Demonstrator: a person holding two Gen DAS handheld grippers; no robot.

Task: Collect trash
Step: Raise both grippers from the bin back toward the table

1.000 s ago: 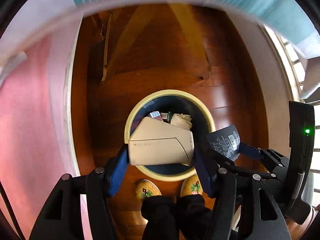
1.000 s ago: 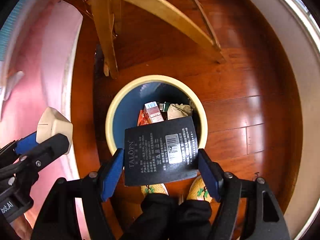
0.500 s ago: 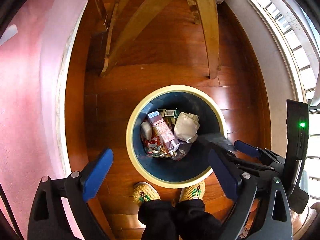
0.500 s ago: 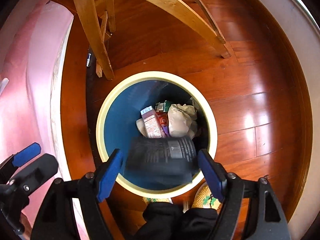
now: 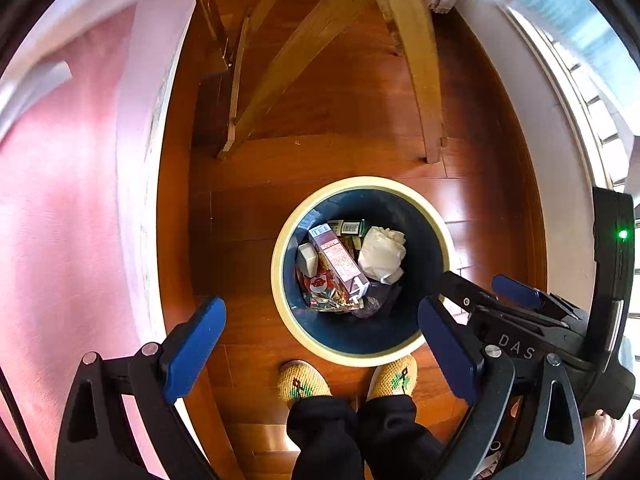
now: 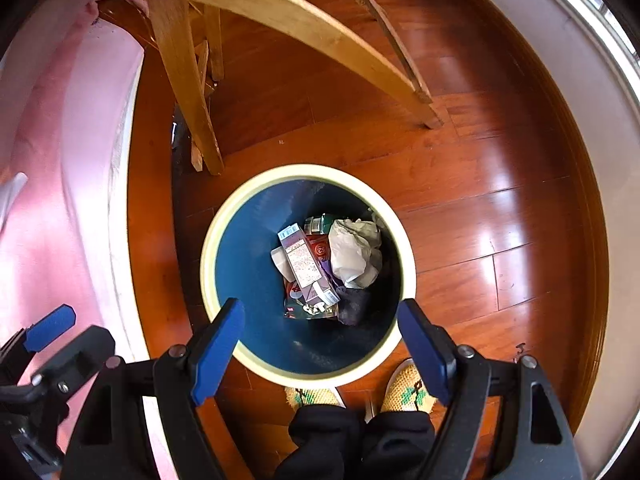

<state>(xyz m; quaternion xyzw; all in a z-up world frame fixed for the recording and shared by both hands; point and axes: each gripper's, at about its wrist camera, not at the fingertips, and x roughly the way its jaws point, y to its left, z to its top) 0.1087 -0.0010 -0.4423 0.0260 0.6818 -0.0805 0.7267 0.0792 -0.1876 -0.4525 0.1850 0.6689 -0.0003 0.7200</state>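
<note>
We hold our left gripper (image 5: 320, 344) above the near rim of the trash bin (image 5: 280, 292), its blue-padded fingers (image 5: 192, 348) spread wide with nothing between them. Our right gripper (image 6: 322, 344) hangs over the same bin from a slightly different angle, its fingers (image 6: 218, 350) likewise spread apart and holding nothing. In the left wrist view the right gripper shows at the right edge, just beside the bin's rim; in the right wrist view the left gripper shows at the lower left, over the pink cloth (image 6: 60, 200).

The bin is round, with a cream rim and a dark blue inside, and it stands on the wooden floor (image 6: 500, 240). The trash lies at the bottom of it: a pinkish carton (image 5: 338, 264) lies tilted across the middle, a crumpled white paper (image 5: 380, 254) sits against the carton's right side, a small white piece (image 5: 308, 258) sits at its left, and a shiny printed wrapper (image 5: 332, 302) lies under the carton's near end. A green and white box (image 5: 348, 227) peeks out at the far side of the pile. Something dark purple (image 6: 354, 304) lies near the wrapper; we cannot tell what it is.

Our slippers (image 5: 304, 380), woven yellow with a green pattern, stand on the floor just beside the near rim. Pale wooden furniture legs (image 6: 188, 92) rise from the floor beyond the far rim.
</note>
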